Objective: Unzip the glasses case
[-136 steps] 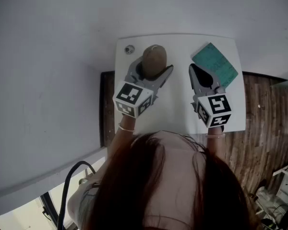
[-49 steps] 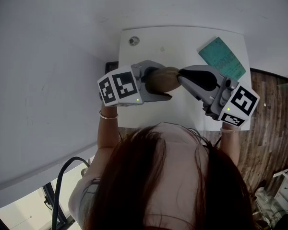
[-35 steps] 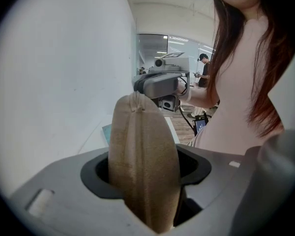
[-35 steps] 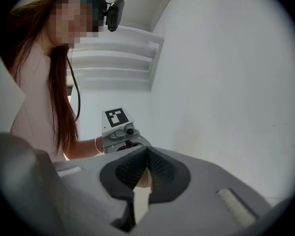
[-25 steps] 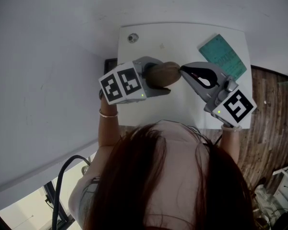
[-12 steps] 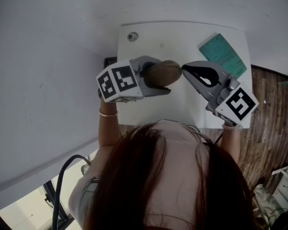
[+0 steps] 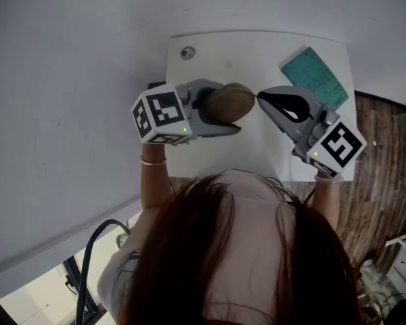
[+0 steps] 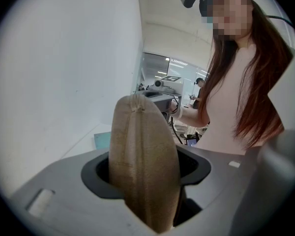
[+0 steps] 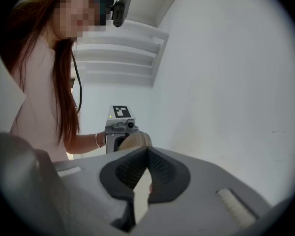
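Over the middle of the white table (image 7: pixel 257 53), the person stands with both grippers raised and turned toward each other, and the glasses case (image 7: pixel 230 101) sits between them. It is a tan, fabric-covered oval. The left gripper (image 7: pixel 220 111) has it clamped across its width, one jaw on either flat side, so most of the case's length pokes out beyond the jaws toward the person's right. From the left gripper view the case fills the gap between the jaws, narrow edge facing back, with a stitched seam running up its length to a small pucker at the far tip. The right gripper (image 7: pixel 259 99) comes in from the other side, its jaws pressed together at the tips with only a thin slit behind them. Those tips sit right at the free end of the case, touching it or as good as; whether anything of the zip is nipped between them I cannot make out. Farther back on the table a teal card (image 7: pixel 314 80) lies near the right corner, well apart from a small round fitting (image 7: pixel 186 52) near the left corner
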`<state>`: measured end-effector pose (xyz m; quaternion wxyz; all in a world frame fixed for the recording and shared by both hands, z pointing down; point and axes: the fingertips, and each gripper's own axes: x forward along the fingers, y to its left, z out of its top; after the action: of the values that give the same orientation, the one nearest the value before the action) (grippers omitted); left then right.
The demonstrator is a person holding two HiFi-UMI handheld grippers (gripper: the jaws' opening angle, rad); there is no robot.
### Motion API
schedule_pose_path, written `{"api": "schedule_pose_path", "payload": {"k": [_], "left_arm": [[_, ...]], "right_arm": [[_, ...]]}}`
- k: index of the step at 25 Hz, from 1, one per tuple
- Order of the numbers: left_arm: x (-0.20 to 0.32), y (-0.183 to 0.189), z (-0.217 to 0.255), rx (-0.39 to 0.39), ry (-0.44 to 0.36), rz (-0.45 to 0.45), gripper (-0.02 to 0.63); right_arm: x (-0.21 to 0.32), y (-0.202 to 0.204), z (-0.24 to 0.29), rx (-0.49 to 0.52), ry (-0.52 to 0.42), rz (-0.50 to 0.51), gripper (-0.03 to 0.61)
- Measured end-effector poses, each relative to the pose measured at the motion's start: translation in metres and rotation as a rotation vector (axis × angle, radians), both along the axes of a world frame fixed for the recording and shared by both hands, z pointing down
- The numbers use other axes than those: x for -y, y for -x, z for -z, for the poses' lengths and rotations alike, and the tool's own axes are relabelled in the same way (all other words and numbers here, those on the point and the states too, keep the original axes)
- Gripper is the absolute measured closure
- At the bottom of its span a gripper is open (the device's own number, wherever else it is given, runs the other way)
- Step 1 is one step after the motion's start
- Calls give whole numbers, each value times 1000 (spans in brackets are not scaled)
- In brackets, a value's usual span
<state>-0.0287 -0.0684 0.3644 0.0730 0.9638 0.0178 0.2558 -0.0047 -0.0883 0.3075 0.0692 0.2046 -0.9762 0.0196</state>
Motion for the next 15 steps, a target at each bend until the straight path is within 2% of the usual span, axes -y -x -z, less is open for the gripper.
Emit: {"api": "schedule_pose_path", "payload": {"k": [15], "left_arm": [[3, -2, 12, -165, 69, -4, 318]], "right_arm": [[3, 1, 4, 54, 30, 1, 575]]}}
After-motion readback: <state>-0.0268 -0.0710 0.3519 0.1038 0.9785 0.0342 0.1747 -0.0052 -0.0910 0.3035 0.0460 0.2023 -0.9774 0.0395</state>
